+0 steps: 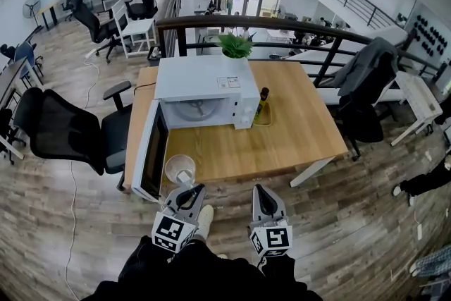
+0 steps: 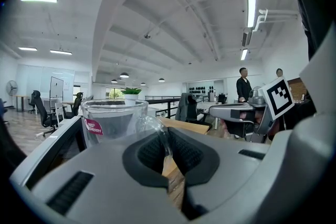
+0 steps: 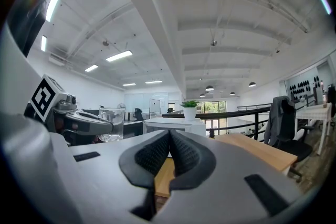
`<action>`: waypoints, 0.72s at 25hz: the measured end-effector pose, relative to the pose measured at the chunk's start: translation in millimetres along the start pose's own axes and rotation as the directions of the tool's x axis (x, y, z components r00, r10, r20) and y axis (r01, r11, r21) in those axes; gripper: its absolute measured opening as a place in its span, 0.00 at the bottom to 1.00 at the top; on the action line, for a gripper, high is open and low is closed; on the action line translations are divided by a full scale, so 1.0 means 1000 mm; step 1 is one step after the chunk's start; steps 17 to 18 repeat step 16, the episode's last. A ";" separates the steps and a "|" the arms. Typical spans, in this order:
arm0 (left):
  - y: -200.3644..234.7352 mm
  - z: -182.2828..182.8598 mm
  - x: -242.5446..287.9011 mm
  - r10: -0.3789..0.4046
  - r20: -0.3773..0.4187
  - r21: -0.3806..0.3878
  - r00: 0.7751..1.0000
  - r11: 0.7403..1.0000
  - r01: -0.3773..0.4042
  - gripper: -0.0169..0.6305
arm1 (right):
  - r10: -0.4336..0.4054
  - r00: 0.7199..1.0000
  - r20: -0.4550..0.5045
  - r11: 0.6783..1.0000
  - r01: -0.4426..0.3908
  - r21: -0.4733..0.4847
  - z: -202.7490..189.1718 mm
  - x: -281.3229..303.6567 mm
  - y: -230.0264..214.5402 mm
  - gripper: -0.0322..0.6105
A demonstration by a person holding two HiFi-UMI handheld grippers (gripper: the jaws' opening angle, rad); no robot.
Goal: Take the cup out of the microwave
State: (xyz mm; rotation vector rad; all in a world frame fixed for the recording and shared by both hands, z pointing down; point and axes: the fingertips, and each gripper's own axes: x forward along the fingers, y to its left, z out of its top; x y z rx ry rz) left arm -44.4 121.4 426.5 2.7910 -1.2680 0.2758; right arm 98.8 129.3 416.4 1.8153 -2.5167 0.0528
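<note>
A clear glass cup (image 1: 180, 169) with a red label hangs just over the front edge of the wooden table (image 1: 296, 123), outside the white microwave (image 1: 204, 91). The microwave's door (image 1: 150, 151) stands open to the left. My left gripper (image 1: 189, 189) is shut on the cup's handle (image 2: 155, 132), and the cup (image 2: 113, 120) fills the left gripper view just beyond the pads. To the right of it, my right gripper (image 1: 262, 191) is shut with nothing in it. In the right gripper view its pads (image 3: 181, 153) meet, and the cup (image 3: 111, 123) shows at the left.
A potted plant (image 1: 235, 46) stands on the microwave. A dark bottle (image 1: 263, 102) rests on a small tray right of it. A black office chair (image 1: 63, 134) is left of the table, and a chair with a jacket (image 1: 366, 91) is at the right. Behind runs a railing (image 1: 296, 28).
</note>
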 end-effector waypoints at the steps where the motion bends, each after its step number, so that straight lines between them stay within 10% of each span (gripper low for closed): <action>1: 0.000 0.000 0.001 0.000 -0.001 0.002 1.000 1.000 0.001 0.06 | 0.000 1.000 -0.001 1.000 0.000 0.000 -0.001 0.000 0.000 0.07; 18: -0.001 0.005 0.004 -0.004 0.011 -0.002 1.000 1.000 0.004 0.06 | 0.007 1.000 -0.007 1.000 -0.007 0.000 0.001 0.002 -0.001 0.07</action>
